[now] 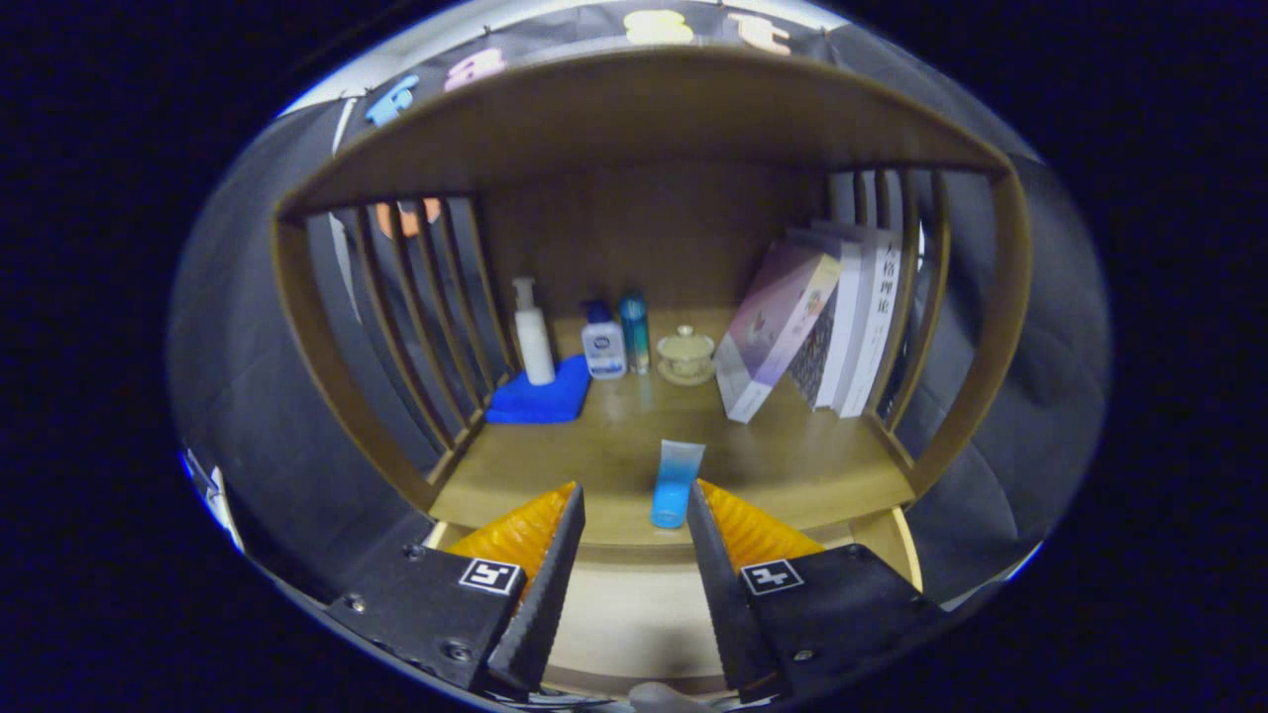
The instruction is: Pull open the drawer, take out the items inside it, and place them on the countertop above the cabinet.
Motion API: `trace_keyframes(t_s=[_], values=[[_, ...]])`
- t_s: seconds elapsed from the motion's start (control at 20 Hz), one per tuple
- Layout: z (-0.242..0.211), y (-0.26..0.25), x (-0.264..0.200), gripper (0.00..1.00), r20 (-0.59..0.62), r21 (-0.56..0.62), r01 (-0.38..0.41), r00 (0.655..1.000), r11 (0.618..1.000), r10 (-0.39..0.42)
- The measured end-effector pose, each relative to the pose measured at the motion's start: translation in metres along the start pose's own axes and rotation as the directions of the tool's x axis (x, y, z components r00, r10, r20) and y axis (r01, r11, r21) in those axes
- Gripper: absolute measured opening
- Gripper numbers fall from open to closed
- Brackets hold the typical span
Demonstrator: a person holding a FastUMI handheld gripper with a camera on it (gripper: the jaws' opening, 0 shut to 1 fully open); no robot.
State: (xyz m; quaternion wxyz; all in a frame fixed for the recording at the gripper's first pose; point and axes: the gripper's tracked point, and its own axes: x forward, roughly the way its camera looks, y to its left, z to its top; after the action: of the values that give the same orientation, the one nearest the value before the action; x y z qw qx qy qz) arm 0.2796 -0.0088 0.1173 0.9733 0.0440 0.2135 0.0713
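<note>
Three bottles, one tube, one lidded cup, one cloth, three books.

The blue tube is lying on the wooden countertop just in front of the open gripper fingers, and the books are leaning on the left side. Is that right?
Not quite. In the gripper view the books lean on the right side, not the left. The blue tube does lie on the countertop, just ahead of the open gripper.

The wooden countertop carries a blue tube near its front edge, just ahead of the spread fingers of the gripper. Farther back lie a blue cloth under a white pump bottle, two small bottles, a lidded cup and leaning books.
</note>
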Motion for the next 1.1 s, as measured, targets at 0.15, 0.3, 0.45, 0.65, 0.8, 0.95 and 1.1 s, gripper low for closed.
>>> trace_keyframes(t_s=[0.15,0.3,0.45,0.65,0.8,0.95,1.1], values=[[-0.001,-0.003,-0.047,0.76,0.134,0.012,-0.021,0.991,1.000,0.019],[-0.004,-0.007,-0.084,1.00,0.272,0.008,-0.015,0.962,1.000,0.012],[-0.015,-0.008,-0.120,1.00,0.386,0.005,-0.010,0.923,1.000,0.007],[-0.041,-0.008,-0.145,1.00,0.486,0.005,0.007,0.874,1.000,-0.008],[-0.076,-0.011,-0.148,1.00,0.503,0.007,0.037,0.863,0.999,-0.036],[-0.119,-0.018,-0.146,1.00,0.512,-0.016,0.078,0.857,0.997,-0.058],[-0.172,-0.026,-0.135,1.00,0.479,-0.010,0.114,0.873,0.993,-0.095]])
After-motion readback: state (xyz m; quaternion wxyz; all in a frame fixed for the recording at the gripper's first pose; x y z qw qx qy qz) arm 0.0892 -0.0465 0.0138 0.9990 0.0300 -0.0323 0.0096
